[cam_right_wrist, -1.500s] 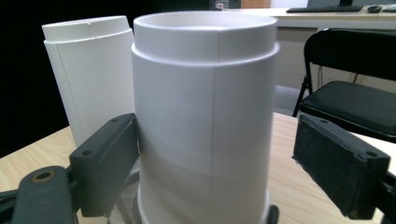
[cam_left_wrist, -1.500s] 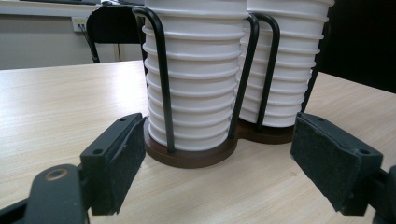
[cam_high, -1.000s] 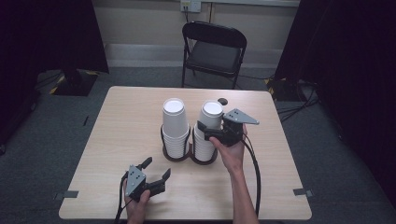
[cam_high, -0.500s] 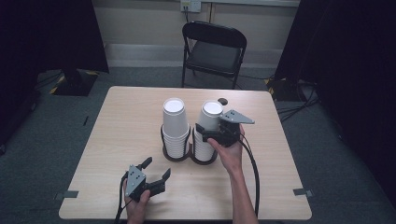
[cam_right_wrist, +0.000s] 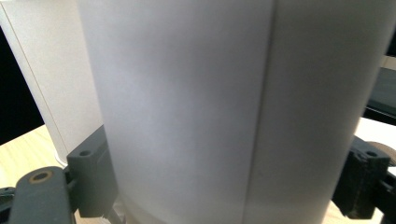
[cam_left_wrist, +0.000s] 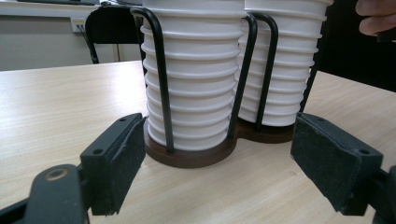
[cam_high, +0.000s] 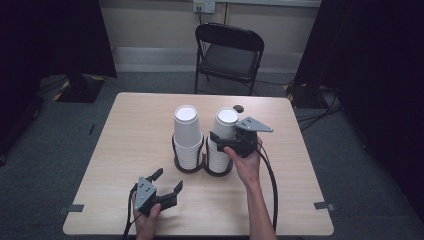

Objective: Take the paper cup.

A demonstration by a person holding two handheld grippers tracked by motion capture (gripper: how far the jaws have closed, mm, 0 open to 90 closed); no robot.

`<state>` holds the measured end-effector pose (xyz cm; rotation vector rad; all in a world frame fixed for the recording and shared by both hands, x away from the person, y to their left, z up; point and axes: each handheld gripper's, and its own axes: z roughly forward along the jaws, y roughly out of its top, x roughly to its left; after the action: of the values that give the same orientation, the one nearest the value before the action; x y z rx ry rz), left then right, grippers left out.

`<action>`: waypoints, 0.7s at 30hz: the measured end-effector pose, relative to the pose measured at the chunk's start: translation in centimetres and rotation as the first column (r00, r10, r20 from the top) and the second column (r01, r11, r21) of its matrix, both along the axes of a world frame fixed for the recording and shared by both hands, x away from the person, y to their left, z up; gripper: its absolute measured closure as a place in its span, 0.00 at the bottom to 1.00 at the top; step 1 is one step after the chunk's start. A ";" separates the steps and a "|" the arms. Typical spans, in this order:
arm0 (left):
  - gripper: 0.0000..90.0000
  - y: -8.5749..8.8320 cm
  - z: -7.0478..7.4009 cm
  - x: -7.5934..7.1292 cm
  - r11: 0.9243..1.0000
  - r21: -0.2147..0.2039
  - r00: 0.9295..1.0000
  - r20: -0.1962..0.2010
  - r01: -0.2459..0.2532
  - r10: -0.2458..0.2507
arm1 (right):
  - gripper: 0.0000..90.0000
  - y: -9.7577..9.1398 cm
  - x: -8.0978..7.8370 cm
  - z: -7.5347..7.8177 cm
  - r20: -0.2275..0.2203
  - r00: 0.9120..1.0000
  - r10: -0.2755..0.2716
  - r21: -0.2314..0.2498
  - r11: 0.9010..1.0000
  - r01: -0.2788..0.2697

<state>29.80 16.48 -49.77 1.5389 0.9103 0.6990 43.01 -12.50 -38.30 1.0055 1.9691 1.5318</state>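
Dark curtains close the room on both sides, and a black folding chair stands in the upper middle of the high view, behind a light wooden table. At the centre of the table is a double cup holder with a dark brown base and black wire loops. The loops keep two stacks of white paper cups upright and side by side, so that they do not fall when one cup is pulled.

The right gripper is at the right stack, a little right of centre in the high view. Its fingers stand on both sides of the top cup; in the right gripper view the white wall of the cup fills the space between them. They seem to touch the cup at both sides, so I judge it is gripped, probably to lift this one cup off the stack.

The left gripper rests low, in the lower left part of the high view, well apart from the holder. Its fingers are wide open and hold nothing. It looks toward the left stack, and I think it waits there, perhaps to steady the holder or to receive the cup. A small dark object lies on the table behind the right stack; I cannot tell what it is.
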 end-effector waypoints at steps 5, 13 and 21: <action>0.20 0.0 0.0 0.0 1.000 -0.001 1.000 -0.001 -0.001 0.001 | 0.15 0.0 0.1 0.1 -0.002 1.000 0.002 -0.002 1.000 -0.002; 0.20 0.0 0.0 0.0 1.000 -0.001 1.000 0.001 -0.003 0.003 | 0.15 0.0 0.0 0.3 0.007 1.000 -0.004 -0.003 1.000 0.004; 0.20 0.0 0.0 0.0 1.000 -0.004 1.000 0.001 -0.004 0.004 | 0.15 -0.2 -0.1 1.2 0.027 1.000 -0.003 0.010 1.000 0.003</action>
<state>29.77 16.45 -49.78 1.5335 0.9137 0.7000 42.86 -12.72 -37.13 0.9867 1.9427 1.5474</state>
